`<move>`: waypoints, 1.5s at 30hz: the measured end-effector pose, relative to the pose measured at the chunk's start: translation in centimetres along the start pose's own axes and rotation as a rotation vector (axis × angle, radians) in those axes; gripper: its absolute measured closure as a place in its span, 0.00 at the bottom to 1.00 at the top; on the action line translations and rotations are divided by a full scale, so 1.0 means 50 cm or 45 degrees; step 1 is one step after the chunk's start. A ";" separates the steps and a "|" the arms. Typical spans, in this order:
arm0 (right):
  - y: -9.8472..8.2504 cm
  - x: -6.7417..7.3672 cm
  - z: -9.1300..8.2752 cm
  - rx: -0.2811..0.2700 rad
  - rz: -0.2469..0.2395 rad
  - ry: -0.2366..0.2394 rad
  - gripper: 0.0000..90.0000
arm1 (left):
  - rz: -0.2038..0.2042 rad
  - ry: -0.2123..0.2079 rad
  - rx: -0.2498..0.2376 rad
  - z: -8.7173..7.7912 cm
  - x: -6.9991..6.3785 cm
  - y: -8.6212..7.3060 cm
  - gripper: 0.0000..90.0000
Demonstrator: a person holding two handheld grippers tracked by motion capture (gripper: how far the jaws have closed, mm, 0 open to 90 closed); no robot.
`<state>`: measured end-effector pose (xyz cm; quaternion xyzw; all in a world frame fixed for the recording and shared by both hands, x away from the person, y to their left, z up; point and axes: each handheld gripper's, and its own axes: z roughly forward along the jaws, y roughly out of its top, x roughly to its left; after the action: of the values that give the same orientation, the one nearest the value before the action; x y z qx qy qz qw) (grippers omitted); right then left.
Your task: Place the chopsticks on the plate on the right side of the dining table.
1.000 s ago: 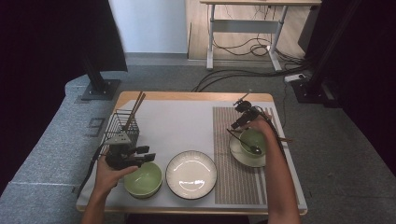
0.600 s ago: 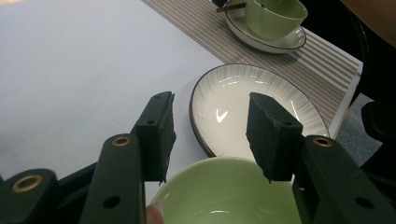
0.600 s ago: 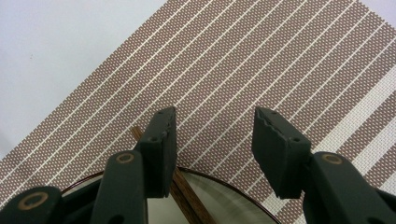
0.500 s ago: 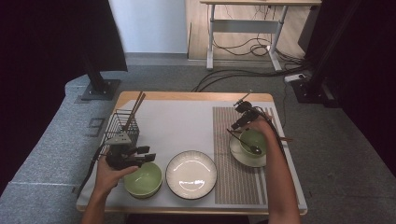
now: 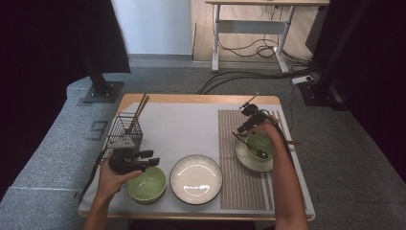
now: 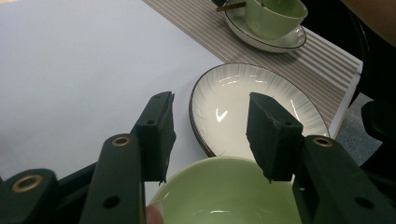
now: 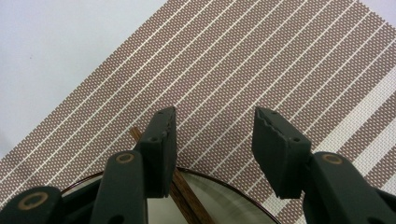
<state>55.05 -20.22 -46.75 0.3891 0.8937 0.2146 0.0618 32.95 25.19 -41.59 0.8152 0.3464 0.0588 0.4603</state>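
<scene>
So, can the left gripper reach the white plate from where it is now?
Probably yes. The left gripper is open above the green bowl, and the white plate lies right beside that bowl with nothing between them.

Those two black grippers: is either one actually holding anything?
No. The left gripper hangs open above the green bowl; the right gripper is open over the striped placemat.
</scene>
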 end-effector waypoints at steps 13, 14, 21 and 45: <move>0.003 0.005 0.003 0.023 -0.039 0.019 0.56 | 0.000 -0.001 0.001 -0.001 0.000 0.000 0.57; 0.003 0.006 0.004 0.025 -0.042 0.020 0.56 | 0.000 -0.001 0.001 -0.001 0.000 0.000 0.57; 0.004 0.008 0.004 0.036 -0.055 0.033 0.56 | -0.001 -0.002 0.002 0.000 0.001 0.000 0.57; 0.004 0.010 0.000 0.022 -0.054 0.054 0.55 | -0.001 -0.003 0.005 0.002 0.001 0.000 0.57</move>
<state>54.83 -19.77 -46.63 0.3658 0.9048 0.2136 0.0439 33.01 25.14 -41.63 0.8161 0.3462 0.0569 0.4592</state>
